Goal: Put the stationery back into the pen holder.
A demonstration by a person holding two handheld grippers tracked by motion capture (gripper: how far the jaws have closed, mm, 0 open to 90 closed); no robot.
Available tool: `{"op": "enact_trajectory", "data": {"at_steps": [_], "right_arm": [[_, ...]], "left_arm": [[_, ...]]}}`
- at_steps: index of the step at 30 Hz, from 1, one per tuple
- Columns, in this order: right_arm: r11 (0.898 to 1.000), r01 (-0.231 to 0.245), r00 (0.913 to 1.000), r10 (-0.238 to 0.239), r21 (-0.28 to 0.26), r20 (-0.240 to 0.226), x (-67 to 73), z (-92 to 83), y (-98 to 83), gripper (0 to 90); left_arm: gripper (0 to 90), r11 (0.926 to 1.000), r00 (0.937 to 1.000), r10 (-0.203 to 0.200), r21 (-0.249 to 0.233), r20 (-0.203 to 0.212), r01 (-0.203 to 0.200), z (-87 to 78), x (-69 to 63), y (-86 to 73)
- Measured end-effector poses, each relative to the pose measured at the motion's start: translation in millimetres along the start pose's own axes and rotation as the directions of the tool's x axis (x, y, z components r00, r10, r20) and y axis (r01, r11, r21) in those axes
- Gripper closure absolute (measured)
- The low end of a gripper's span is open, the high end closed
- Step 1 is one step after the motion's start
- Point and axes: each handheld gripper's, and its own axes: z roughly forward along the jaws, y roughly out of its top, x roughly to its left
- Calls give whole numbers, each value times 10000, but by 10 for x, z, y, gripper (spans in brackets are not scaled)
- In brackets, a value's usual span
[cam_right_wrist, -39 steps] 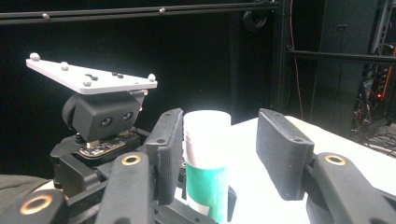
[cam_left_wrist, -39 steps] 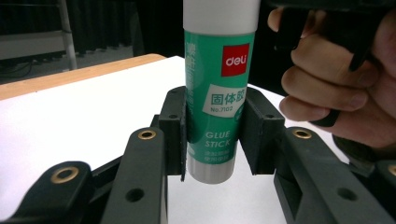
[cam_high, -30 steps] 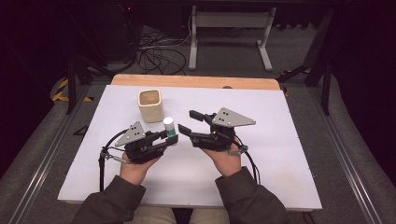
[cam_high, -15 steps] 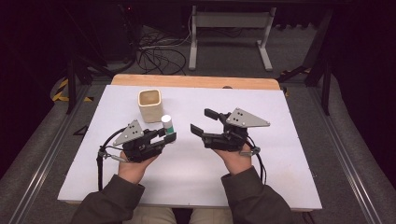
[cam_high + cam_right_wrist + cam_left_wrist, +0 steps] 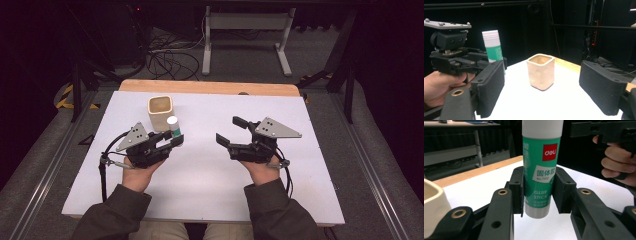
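Here the left gripper clamps the upright glue stick between its jaws; the right gripper, jaws just opening, holds nothing, well apart.

We see the white table top brightly lit from above, while the room around and beyond it falls into near black. Shadows under the hands are soft and short. The high view is slightly grainy. In the left gripper view the glue stick is sharp, the far background soft. In the right gripper view the near jaws blur slightly.
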Motion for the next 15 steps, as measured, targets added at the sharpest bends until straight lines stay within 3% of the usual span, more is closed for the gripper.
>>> {"op": "enact_trajectory", "data": {"at_steps": [15], "right_arm": [[9998,-60,9993,67,-188,372,-99,-206,-35,164]], "left_arm": [[657,9999,9983,95,-87,-573,-100,14,166,51]]}}
